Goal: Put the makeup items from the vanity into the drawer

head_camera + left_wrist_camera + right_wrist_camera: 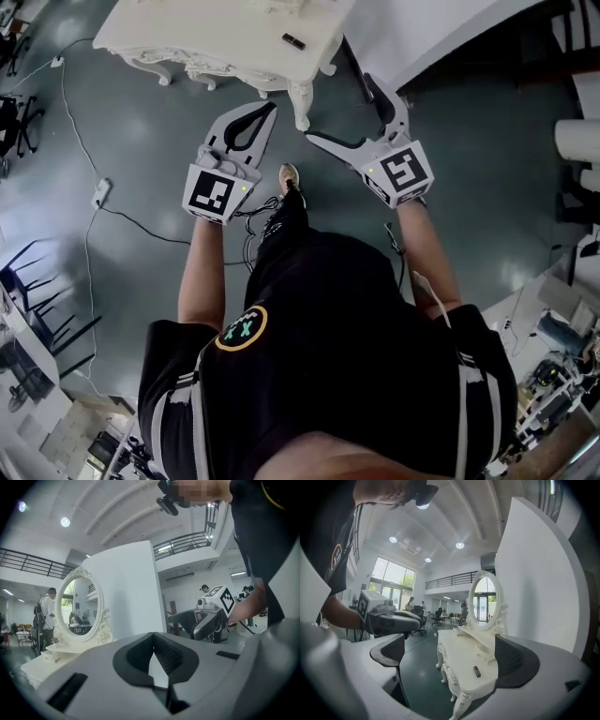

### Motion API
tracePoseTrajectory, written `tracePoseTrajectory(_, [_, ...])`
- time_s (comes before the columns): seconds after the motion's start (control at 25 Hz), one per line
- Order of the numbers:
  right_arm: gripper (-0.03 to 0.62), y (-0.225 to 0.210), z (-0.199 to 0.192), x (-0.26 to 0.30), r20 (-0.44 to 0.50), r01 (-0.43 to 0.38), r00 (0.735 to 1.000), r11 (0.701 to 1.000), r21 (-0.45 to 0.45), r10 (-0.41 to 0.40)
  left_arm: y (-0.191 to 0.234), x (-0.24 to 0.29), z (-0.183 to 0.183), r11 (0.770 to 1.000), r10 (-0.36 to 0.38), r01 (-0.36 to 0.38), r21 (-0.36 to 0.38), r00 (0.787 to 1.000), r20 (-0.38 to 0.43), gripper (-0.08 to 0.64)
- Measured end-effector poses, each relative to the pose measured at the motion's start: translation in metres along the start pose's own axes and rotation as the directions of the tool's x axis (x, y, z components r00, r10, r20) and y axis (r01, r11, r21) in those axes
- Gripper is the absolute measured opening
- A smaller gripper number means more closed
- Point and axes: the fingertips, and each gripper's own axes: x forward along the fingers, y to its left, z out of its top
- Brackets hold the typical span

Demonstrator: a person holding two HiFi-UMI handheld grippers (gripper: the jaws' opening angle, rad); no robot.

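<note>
The white vanity (216,33) stands on the grey floor ahead of me. One small dark makeup item (293,40) lies near its right end, and it also shows in the right gripper view as a dark makeup item (477,671) on the vanity top (459,651). An oval mirror (485,597) rises at the back of the vanity. Both grippers hang in the air short of the table. My left gripper (265,112) is shut with nothing in it, its tips meeting (153,639). My right gripper (352,114) is open and empty, and its jaws frame the vanity (454,658).
A tall white partition (534,573) stands right behind the vanity. A cable and power strip (98,192) run over the floor at the left. My foot (291,175) is near the vanity leg (302,103). Black chairs (37,309) and desks sit at the edges, and people stand far off.
</note>
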Motion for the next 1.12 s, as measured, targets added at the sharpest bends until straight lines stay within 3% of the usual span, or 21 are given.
tracePoseTrajectory(0.16, [0.6,-0.018,0.005,0.037,-0.019,0.02,1.0,1.0,0.005,-0.019,0.037,0.018,0.0,1.0,-0.012,0.012,-0.023,1.0,0.021,0.02])
tracePoseTrajectory(0.28, [0.6,-0.028,0.006,0.062,-0.035,0.026,0.999,1.0,0.002,-0.025,0.063,0.029,-0.008,0.999,-0.037,0.037,0.002,0.999,0.02,0.02])
tracePoseTrajectory(0.48, [0.6,-0.043,0.004,0.102,-0.046,0.036,0.998,0.999,0.0,-0.036,0.102,0.046,-0.015,0.999,-0.034,0.035,-0.036,0.999,0.029,0.02])
tracePoseTrajectory(0.68, [0.6,-0.053,0.001,0.127,-0.055,0.043,0.998,0.999,0.006,-0.042,0.123,0.058,-0.032,0.995,-0.088,0.087,0.041,0.996,0.014,0.02])
tracePoseTrajectory(1.12, [0.6,-0.099,-0.025,0.173,-0.086,0.014,0.996,1.0,0.002,-0.014,0.165,0.108,-0.055,0.998,-0.054,0.055,0.031,0.998,-0.012,0.02])
